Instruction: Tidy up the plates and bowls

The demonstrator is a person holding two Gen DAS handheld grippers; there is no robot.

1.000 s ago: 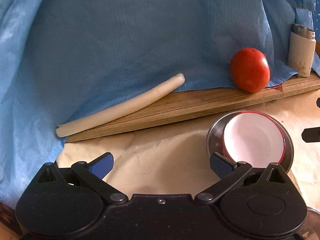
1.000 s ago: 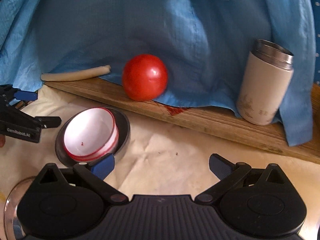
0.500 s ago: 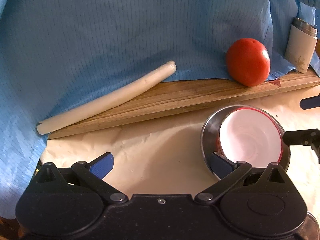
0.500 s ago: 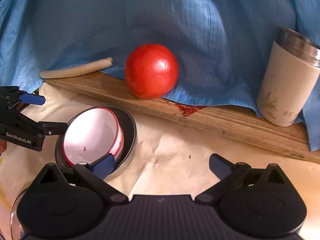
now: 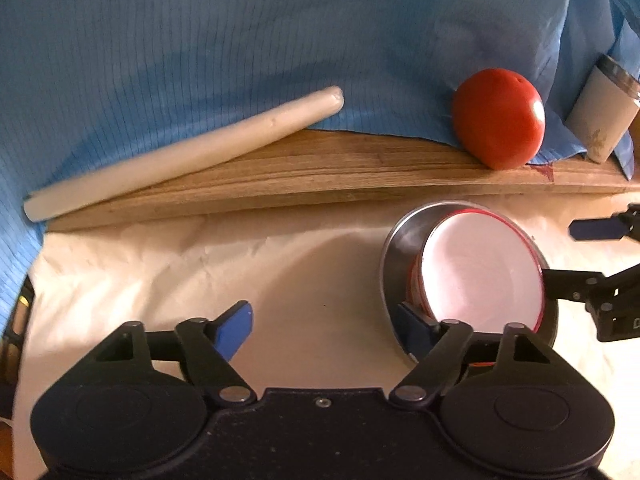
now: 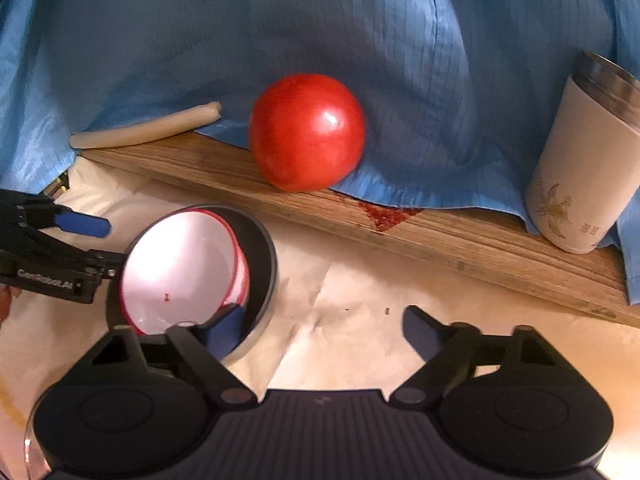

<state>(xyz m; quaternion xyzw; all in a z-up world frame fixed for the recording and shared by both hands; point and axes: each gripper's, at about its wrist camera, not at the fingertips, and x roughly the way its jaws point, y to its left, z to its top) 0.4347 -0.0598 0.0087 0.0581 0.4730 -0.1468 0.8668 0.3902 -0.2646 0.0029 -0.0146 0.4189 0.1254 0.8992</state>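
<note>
Landmark: the metal bowl (image 5: 394,248), sitting on the pale paper just in front of the wooden board (image 5: 320,168).
White bowl: my red-rimmed white bowl (image 5: 480,272) is nested inside the metal bowl, tilted up against its wall.
Left gripper (image 5: 324,320): jaws closing but wide apart; one finger dips inside the metal bowl beside the white bowl, the other stands outside over the paper. The wall is between them, and I cannot tell if a pad touches it.
Right gripper (image 6: 320,324): jaws closing too, same straddle on the opposite side of the metal bowl, not clamped yet.
Handling: I judge both bowls stiff, smooth and slippery; the white one looks light and chippable.
Where to hold: pinch the rim wall, pads square on.
Nearby: the tomato (image 6: 306,132) and the tumbler (image 6: 588,160) on the board behind the metal bowl.
</note>
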